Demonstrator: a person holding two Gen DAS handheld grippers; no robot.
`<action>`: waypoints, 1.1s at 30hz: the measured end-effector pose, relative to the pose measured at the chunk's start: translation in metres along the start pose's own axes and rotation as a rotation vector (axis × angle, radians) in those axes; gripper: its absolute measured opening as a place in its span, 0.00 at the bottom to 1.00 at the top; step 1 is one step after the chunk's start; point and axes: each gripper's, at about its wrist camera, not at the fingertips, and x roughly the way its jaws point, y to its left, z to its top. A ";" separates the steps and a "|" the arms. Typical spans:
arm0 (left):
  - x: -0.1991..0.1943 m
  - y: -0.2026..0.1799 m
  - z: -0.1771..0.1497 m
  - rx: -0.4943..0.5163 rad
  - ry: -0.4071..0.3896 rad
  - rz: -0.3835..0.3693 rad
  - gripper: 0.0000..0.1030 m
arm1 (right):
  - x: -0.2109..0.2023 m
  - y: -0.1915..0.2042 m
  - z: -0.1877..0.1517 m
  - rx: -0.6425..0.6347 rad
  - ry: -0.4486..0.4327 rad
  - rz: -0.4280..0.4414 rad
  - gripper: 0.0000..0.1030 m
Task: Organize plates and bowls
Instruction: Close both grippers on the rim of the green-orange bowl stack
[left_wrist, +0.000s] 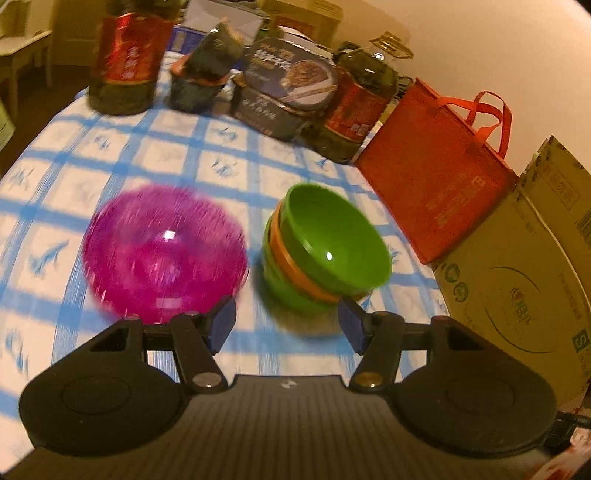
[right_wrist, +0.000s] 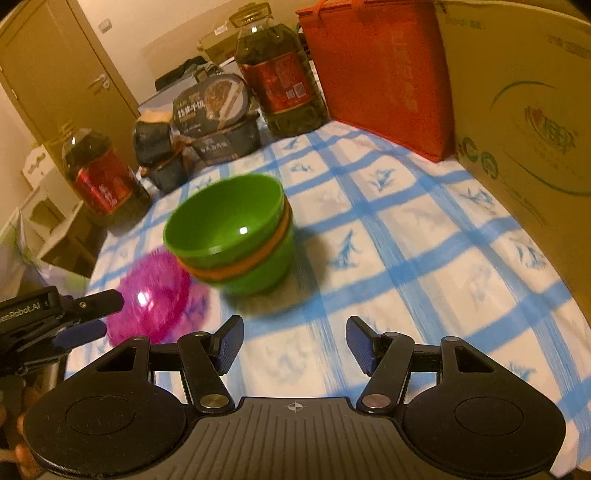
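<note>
A translucent magenta bowl (left_wrist: 164, 254) sits on the blue-checked tablecloth, left of a stack of nested bowls (left_wrist: 321, 254), green with an orange one between. My left gripper (left_wrist: 286, 323) is open and empty, just short of both, between them. In the right wrist view the bowl stack (right_wrist: 236, 236) stands ahead and left, the magenta bowl (right_wrist: 155, 299) lower left. My right gripper (right_wrist: 293, 341) is open and empty, a short way in front of the stack. The left gripper (right_wrist: 79, 319) shows at the left edge beside the magenta bowl.
Along the back stand two large jars (left_wrist: 125, 59) (left_wrist: 356, 107), dark food tubs (left_wrist: 284, 85) and a small dark packet (left_wrist: 207, 62). A red tote bag (left_wrist: 439, 162) and a cardboard box (left_wrist: 524, 273) line the right side. The table's edge (right_wrist: 92, 266) drops off at the left.
</note>
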 end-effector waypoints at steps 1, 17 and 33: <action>0.005 0.000 0.008 0.018 0.006 -0.005 0.56 | 0.002 0.000 0.007 0.003 -0.002 0.005 0.60; 0.099 0.011 0.086 0.114 0.144 -0.051 0.48 | 0.068 0.011 0.080 0.070 0.060 0.069 0.60; 0.170 0.018 0.090 0.157 0.269 -0.032 0.46 | 0.130 0.000 0.088 0.102 0.155 0.034 0.59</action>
